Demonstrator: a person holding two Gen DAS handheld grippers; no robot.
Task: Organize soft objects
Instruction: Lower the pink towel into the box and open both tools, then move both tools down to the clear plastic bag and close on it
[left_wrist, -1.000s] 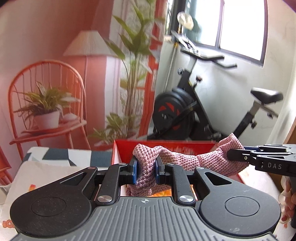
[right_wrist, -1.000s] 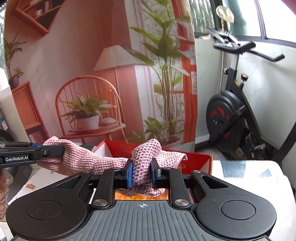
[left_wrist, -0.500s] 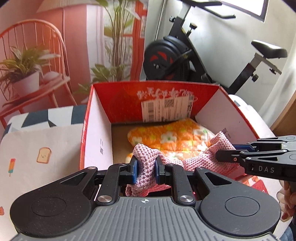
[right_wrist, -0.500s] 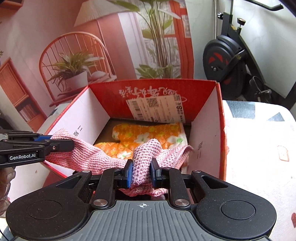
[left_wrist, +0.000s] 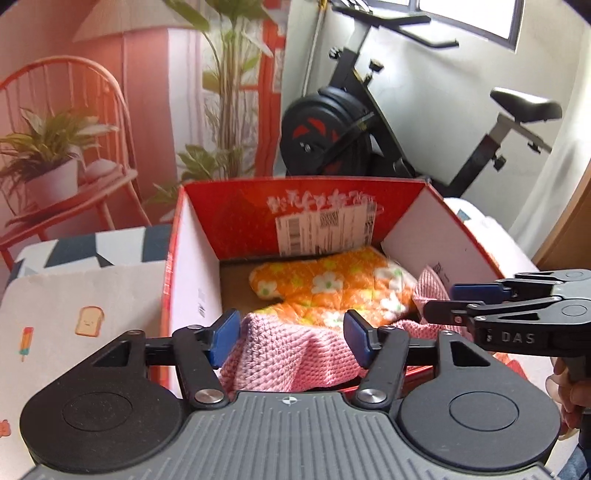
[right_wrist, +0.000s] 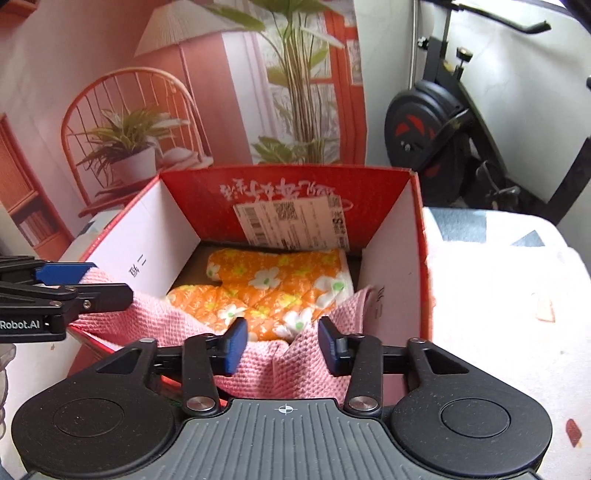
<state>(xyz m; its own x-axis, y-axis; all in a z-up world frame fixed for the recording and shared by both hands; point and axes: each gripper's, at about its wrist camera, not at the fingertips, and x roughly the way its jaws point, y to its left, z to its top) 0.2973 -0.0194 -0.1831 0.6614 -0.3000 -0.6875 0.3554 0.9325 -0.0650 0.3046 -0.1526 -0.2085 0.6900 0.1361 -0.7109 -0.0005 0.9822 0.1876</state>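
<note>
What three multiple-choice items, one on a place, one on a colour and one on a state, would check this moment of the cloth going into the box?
1. Where does the pink cloth lie?
A. Draped over the near edge of the red box, partly on the orange flowered cloth
B. On the chair
C. On the table beside the box

2. What colour are the pads of the left gripper?
A. Red
B. Blue
C. Green

3. How do the jaws of the right gripper stand?
A. Shut on the pink cloth
B. Shut on the flowered cloth
C. Open, pads clear of the cloth

Answers: 1 A, the knit hangs over the front wall and onto the flowered cloth. 2 B, both pads show blue. 3 C, the jaws have just been opening; the pink cloth lies slack between them.
</note>
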